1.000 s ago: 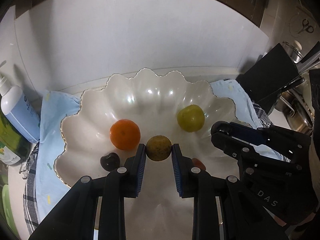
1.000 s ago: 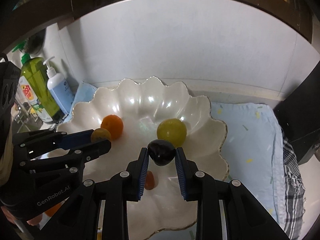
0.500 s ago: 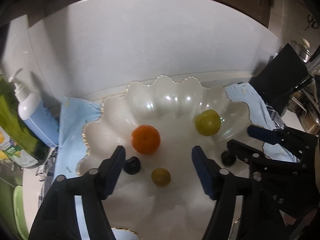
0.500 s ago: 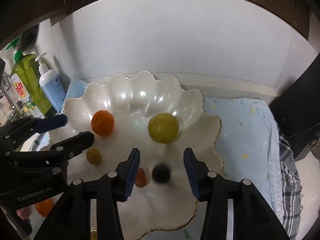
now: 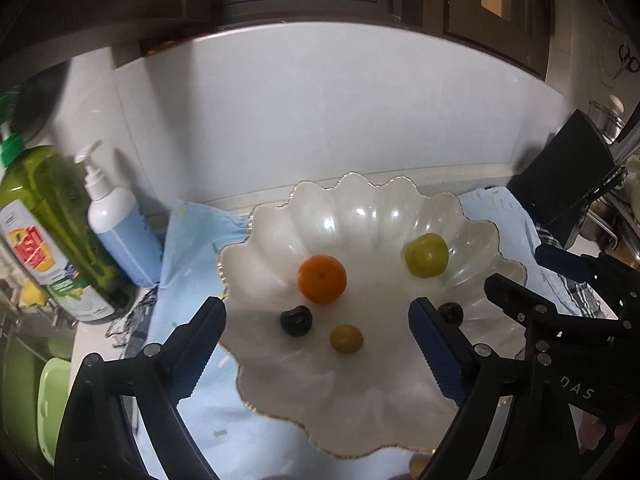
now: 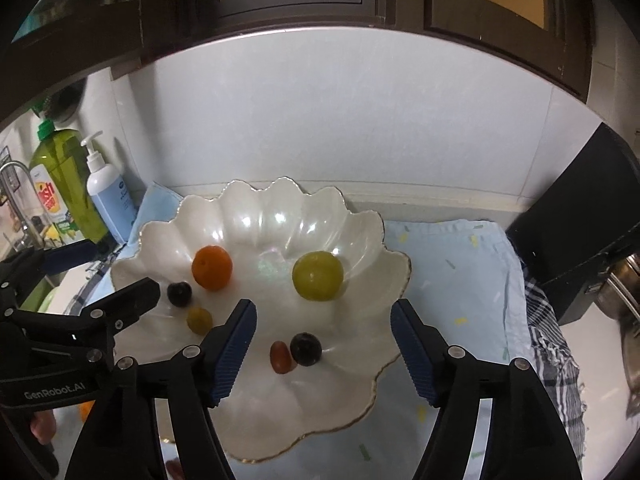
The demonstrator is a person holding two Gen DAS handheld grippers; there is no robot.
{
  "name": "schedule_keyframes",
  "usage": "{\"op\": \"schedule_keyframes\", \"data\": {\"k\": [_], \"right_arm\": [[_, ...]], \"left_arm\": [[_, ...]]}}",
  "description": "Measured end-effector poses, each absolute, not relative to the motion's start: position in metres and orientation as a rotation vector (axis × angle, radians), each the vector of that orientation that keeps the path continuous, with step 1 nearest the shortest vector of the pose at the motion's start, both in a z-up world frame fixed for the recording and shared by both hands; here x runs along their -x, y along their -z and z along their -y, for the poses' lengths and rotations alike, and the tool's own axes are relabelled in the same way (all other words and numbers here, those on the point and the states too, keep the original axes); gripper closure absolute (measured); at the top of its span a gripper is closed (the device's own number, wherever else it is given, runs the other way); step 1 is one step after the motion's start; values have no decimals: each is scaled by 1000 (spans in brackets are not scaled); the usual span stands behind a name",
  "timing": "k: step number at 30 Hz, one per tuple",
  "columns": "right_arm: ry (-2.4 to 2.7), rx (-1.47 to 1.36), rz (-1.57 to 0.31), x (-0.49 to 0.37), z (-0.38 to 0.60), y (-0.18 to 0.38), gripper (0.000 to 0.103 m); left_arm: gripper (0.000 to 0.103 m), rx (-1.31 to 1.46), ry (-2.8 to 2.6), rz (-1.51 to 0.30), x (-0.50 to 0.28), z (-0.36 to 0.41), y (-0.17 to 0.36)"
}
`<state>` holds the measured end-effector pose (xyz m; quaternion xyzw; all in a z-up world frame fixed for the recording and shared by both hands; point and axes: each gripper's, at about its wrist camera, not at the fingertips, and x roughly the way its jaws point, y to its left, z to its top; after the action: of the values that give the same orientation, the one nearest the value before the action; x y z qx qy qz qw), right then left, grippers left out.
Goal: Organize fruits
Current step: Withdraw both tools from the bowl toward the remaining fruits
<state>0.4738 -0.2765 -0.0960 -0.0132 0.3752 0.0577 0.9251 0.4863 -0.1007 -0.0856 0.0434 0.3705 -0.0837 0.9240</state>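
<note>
A white scalloped bowl [image 5: 360, 178] [image 6: 280, 184] holds an orange [image 5: 322, 279] [image 6: 212, 267], a big yellow-green fruit [image 5: 426, 255] [image 6: 318, 275], a dark plum [image 5: 296, 320] [image 6: 179, 293] and a small yellow fruit [image 5: 346, 339] [image 6: 199, 320]. A second dark fruit [image 6: 306, 349] [image 5: 451, 313] lies touching a small red one [image 6: 281, 357]. My left gripper [image 5: 317, 308] [image 6: 122, 266] hovers over the bowl's left half, jaws opening, nothing gripped. The right gripper [image 6: 324, 308] [image 5: 516, 268] hangs above the bowl's front right part, jaws also opening and holding nothing.
The bowl rests on a light-blue cloth [image 6: 452, 264]. A green soap bottle [image 5: 52, 232] and a white pump bottle [image 5: 116, 224] stand at the left by the wall. A black box [image 6: 580, 240] and a checked towel [image 6: 552, 340] are on the right.
The left gripper let go of the small yellow fruit and the right let go of the dark fruit; both now lie in the bowl. Both jaws spread wide and drew back upward.
</note>
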Motion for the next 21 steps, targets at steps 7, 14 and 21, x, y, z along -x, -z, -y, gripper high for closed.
{"op": "schedule_keyframes", "data": {"k": [7,14,21], "right_arm": [[-123,45,-715,-449,272,80,32],[-140,56,-657,-422,264,61,32],[-157,48,-596,-395,257,43,32]], "left_arm": [[6,-81,140,-714,-456,88,70],[4,-83,126,-653,-427,78,50],[3,-81,122,-599,-397,69,30]]}}
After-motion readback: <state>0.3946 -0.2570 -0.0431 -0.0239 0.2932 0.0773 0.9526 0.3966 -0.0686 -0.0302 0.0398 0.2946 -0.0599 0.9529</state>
